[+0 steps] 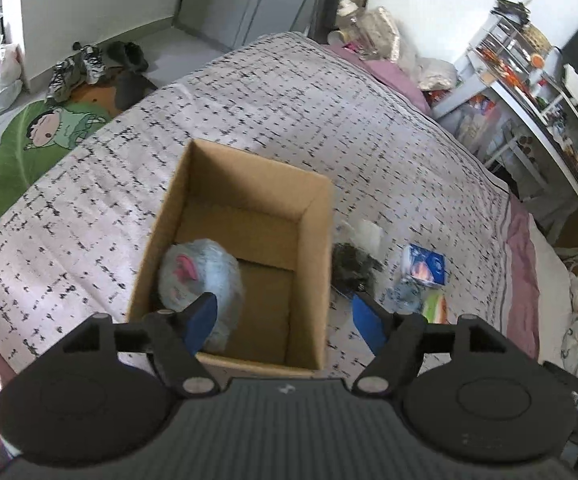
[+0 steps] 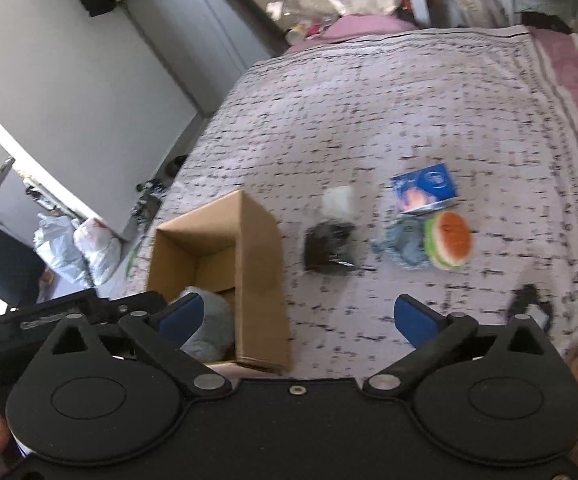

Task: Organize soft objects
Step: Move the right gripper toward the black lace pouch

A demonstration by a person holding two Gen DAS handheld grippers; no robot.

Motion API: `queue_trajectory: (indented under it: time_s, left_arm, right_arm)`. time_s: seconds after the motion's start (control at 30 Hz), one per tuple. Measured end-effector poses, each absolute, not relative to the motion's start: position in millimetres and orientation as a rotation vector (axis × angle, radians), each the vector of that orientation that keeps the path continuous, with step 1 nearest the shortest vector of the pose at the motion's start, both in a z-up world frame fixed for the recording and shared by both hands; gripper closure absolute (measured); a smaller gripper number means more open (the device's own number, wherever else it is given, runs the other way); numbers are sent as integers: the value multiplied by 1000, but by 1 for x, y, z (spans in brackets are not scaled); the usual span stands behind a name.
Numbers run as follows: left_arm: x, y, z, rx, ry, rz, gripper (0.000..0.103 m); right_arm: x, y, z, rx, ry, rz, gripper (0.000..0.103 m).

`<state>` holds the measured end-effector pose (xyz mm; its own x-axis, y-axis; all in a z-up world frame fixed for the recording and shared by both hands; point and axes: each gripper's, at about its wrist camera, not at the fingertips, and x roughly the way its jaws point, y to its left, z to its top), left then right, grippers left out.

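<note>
2 claws, left claw (image 1: 285,318), right claw (image 2: 297,320), tilted downward, spread

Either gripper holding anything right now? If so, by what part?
Nothing held. Left gripper and right gripper are both open and empty; the grey plush toy lies loose in the cardboard box.

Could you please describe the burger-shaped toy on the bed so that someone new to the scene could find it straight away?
Start at the cardboard box on the patterned bedspread; a loose group of small items lies beside it. At the far end of that group from the box, the burger toy lies against a crumpled denim piece, just in front of a blue packet. It alone is round, with an orange top and a green edge.
</note>
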<state>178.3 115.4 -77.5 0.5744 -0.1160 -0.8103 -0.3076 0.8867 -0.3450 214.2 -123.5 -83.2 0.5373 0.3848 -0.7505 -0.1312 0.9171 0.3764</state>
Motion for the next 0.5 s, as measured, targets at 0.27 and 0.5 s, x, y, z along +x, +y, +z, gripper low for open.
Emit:
queue_trajectory:
  time_s: [0.27, 0.5]
  left_arm:
    - [173, 82, -71, -440, 970, 106, 22]
    - [168, 56, -66, -395, 966, 110, 22]
  right_arm:
    - [206, -157, -87, 289, 951, 264, 0]
    - [198, -181, -83, 272, 929, 260, 0]
